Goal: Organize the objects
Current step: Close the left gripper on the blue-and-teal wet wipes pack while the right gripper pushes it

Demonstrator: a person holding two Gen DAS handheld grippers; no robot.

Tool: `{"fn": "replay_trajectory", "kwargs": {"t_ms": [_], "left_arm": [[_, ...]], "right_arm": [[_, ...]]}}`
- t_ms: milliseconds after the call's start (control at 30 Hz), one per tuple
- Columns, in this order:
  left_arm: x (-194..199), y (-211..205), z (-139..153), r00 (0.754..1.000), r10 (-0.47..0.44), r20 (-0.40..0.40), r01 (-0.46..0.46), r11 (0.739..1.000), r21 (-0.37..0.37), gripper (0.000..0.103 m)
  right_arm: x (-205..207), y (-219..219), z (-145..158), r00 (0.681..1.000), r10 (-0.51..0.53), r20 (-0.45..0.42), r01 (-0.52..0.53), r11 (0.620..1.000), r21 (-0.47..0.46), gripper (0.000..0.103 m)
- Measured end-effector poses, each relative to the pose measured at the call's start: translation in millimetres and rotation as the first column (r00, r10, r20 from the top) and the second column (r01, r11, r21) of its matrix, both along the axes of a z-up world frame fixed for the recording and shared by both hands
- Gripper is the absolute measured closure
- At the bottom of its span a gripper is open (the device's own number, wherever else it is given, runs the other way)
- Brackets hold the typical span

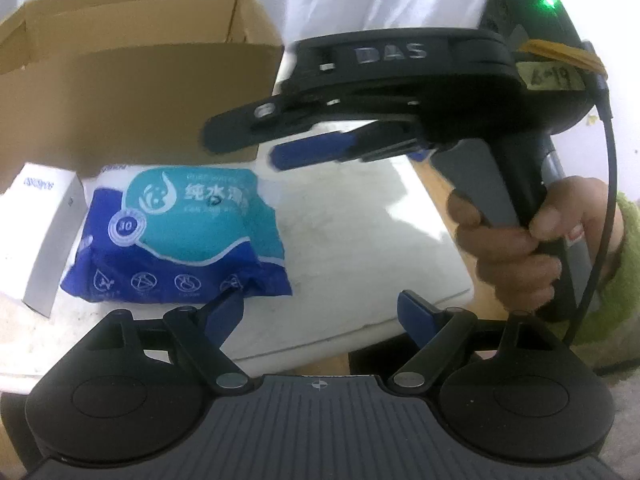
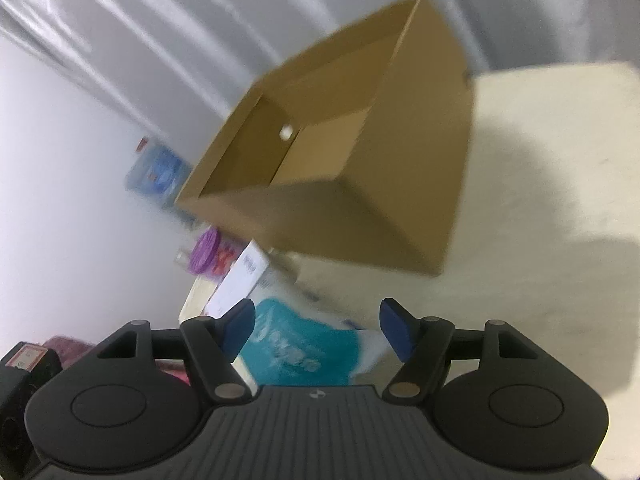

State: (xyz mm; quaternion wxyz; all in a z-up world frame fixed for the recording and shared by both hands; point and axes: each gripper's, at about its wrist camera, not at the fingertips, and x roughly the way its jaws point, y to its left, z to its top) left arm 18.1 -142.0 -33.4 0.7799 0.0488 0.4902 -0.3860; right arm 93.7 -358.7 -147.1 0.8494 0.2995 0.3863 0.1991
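A blue and teal pack of wet wipes (image 1: 180,232) lies flat on the white tabletop (image 1: 360,220), just in front of an open brown cardboard box (image 1: 140,80). My left gripper (image 1: 320,312) is open; its left finger (image 1: 228,312) is at the pack's near right corner, with only bare tabletop between the fingers. A hand (image 1: 512,248) holds my right gripper (image 1: 256,152), which hovers open above the pack's far right side. In the right wrist view the wet wipes pack (image 2: 296,348) shows below and between the open right gripper (image 2: 318,328), and the cardboard box (image 2: 340,160) stands beyond.
A small white carton (image 1: 44,232) lies left of the pack, also seen as the white carton (image 2: 240,284) in the right wrist view. A purple-lidded jar (image 2: 206,256), a blue package (image 2: 160,172) and a pink item (image 2: 72,348) sit further left. A green sleeve (image 1: 624,264) is at the right edge.
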Motion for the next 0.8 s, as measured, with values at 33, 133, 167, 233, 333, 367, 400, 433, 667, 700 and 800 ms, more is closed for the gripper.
{"fn": "replay_trajectory", "kwargs": {"t_ms": [33, 133, 167, 233, 333, 367, 400, 433, 667, 700, 800], "left_arm": [[1, 1, 2, 1.000, 0.001, 0.013, -0.001, 1.000, 0.006, 0.018], [-1, 16, 14, 0.999, 0.020, 0.049, -0.021, 1.000, 0.020, 0.016], [0, 21, 17, 0.997, 0.029, 0.068, -0.031, 0.999, 0.024, 0.014], [3, 29, 25, 0.990, 0.062, 0.127, -0.068, 0.997, 0.046, 0.010], [15, 22, 31, 0.972, 0.099, 0.213, -0.118, 0.990, 0.075, 0.006], [20, 20, 30, 0.966, 0.110, 0.232, -0.134, 0.987, 0.089, 0.005], [22, 21, 30, 0.962, 0.116, 0.247, -0.144, 0.985, 0.099, 0.005], [25, 19, 28, 0.958, 0.118, 0.263, -0.152, 0.982, 0.115, 0.004], [39, 14, 14, 0.974, 0.115, 0.195, -0.144, 0.979, 0.144, 0.003], [37, 13, 16, 0.975, 0.108, 0.192, -0.136, 0.981, 0.137, 0.002], [28, 17, 18, 0.985, 0.095, 0.143, -0.109, 0.990, 0.094, 0.002]], "right_arm": [[-5, -9, 0, 1.000, -0.021, 0.003, 0.021, 1.000, 0.011, 0.026], [-20, -28, -5, 0.996, -0.084, -0.012, 0.084, 0.993, 0.082, 0.024], [-25, -32, -8, 0.995, -0.101, -0.024, 0.103, 0.989, 0.108, 0.024], [-29, -39, -16, 0.991, -0.124, -0.051, 0.131, 0.978, 0.163, 0.022], [-32, -43, -29, 0.986, -0.136, -0.099, 0.156, 0.957, 0.244, 0.019], [-31, -42, -33, 0.985, -0.132, -0.115, 0.158, 0.953, 0.260, 0.018], [-29, -40, -36, 0.984, -0.127, -0.127, 0.157, 0.952, 0.264, 0.018], [-27, -37, -38, 0.983, -0.119, -0.137, 0.152, 0.952, 0.265, 0.017], [-6, -18, -45, 0.985, -0.057, -0.163, 0.106, 0.945, 0.310, 0.015], [-4, -16, -44, 0.985, -0.044, -0.165, 0.096, 0.942, 0.322, 0.015], [-3, -8, -36, 0.989, -0.015, -0.146, 0.061, 0.947, 0.314, 0.009]]}}
